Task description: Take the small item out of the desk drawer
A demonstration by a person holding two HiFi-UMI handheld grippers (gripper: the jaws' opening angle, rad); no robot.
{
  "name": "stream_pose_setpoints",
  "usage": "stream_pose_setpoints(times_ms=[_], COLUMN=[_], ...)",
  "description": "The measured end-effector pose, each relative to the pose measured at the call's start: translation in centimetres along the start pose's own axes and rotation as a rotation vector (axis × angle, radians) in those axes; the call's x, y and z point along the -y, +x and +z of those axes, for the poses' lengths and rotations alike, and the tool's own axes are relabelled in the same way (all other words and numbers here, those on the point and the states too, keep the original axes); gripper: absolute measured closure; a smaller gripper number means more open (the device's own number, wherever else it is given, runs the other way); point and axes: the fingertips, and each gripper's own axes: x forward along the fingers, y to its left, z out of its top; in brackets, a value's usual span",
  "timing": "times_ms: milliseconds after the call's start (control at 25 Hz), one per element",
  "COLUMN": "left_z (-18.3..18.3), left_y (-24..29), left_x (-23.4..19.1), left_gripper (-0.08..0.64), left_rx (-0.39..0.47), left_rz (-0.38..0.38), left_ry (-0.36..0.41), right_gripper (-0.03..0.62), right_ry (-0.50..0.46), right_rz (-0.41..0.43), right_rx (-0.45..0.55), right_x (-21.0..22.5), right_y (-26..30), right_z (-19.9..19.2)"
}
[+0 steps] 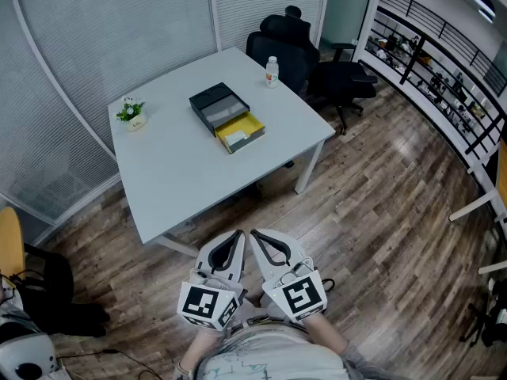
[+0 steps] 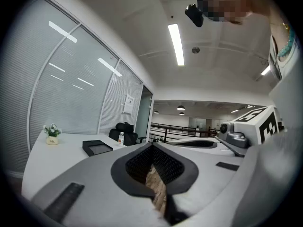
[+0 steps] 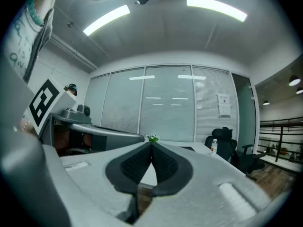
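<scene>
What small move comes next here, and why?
Probably step toward the table and reach the right gripper toward the open yellow drawer. It and the left gripper are shut, empty and held well short of the drawer.

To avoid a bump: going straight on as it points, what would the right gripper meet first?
Probably the white table, at its near edge. The right gripper might instead pass just above it; depth is unclear.

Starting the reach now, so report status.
Left gripper, right gripper: jaws shut, empty, short of the table. Yellow drawer open, pale item inside. Plant and bottle off to the sides, path open.
</scene>
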Motion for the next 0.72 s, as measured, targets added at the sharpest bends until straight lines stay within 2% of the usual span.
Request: stream_pose_setpoints(times_ms=[200, 720], left_z=[-0.1, -0.9], left_y=[-0.2, 2.2], left_x=[0.5, 2.0], left_gripper=[0.563, 0.563], left_rx=[0.004, 0.003], left_rz=[0.009, 0.053], left_ry=[-0.010, -0.026], right_gripper=[0.591, 0.591], right_ry=[0.028, 0.039], right_rz=[-0.014, 0.033], right_rx=[0.050, 0.039], right_x=[0.5, 3.5], right_y=[-0.9, -1.7], right_z=[0.5, -0.8])
